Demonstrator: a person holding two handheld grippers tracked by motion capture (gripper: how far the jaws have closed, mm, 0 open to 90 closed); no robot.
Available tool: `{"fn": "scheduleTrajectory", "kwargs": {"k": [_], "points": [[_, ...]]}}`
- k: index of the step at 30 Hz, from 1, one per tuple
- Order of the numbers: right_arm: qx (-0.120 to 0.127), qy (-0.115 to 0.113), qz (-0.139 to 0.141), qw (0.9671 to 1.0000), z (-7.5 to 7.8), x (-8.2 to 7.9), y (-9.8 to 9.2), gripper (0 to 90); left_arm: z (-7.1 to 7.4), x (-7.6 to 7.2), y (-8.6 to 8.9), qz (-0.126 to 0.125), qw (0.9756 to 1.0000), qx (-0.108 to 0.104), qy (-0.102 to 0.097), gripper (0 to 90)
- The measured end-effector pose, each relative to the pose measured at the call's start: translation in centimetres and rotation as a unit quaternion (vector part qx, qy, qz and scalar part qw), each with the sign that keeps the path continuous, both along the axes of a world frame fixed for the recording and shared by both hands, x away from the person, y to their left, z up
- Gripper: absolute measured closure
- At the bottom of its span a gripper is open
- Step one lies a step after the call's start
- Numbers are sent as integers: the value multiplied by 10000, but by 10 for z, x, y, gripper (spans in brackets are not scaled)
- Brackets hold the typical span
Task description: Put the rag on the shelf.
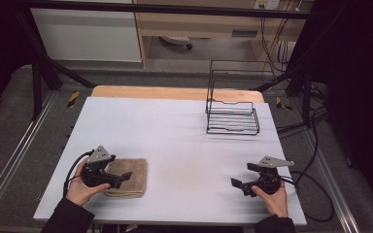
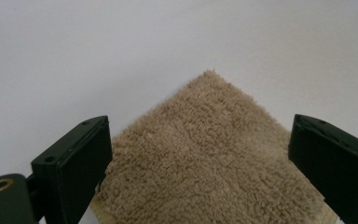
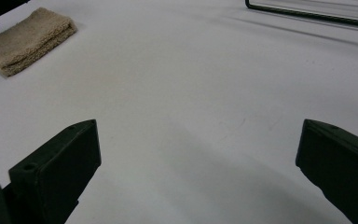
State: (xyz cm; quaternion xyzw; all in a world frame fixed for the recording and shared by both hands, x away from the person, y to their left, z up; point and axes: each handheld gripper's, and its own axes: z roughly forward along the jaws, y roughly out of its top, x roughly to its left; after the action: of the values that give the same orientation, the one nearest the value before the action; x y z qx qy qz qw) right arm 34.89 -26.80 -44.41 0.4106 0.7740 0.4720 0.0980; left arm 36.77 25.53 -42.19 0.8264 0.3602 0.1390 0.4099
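Note:
A folded tan towel (image 1: pixel 132 174) lies on the white table (image 1: pixel 175 141) at the front left. My left gripper (image 1: pixel 119 177) hovers over the towel's near-left part, open; in the left gripper view its jaws stand wide on either side of the towel (image 2: pixel 209 158), a corner pointing away. My right gripper (image 1: pixel 245 177) rests near the front right edge, open, with bare table between its jaws. The right gripper view shows the towel (image 3: pixel 25 39) far off at the upper left.
A black wire rack (image 1: pixel 232 109) stands at the table's back right; its lower bar (image 3: pixel 307 13) shows in the right gripper view. Cables (image 1: pixel 315 160) trail off the right side. A wooden cabinet (image 1: pixel 199 24) stands beyond the table.

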Motion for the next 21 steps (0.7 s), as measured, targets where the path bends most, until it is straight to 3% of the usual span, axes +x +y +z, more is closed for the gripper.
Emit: {"fn": "scheduleTrajectory", "kwargs": {"k": [11, 21], "points": [[-5, 0, -14, 10000, 0, 0, 0, 5, 5, 7, -10, -6, 10000, 70, -12, 101], [-50, -7, 1, 10000, 0, 1, 0, 5, 9, 24, -25, -79, 9998, 186, 3, 209]]}}
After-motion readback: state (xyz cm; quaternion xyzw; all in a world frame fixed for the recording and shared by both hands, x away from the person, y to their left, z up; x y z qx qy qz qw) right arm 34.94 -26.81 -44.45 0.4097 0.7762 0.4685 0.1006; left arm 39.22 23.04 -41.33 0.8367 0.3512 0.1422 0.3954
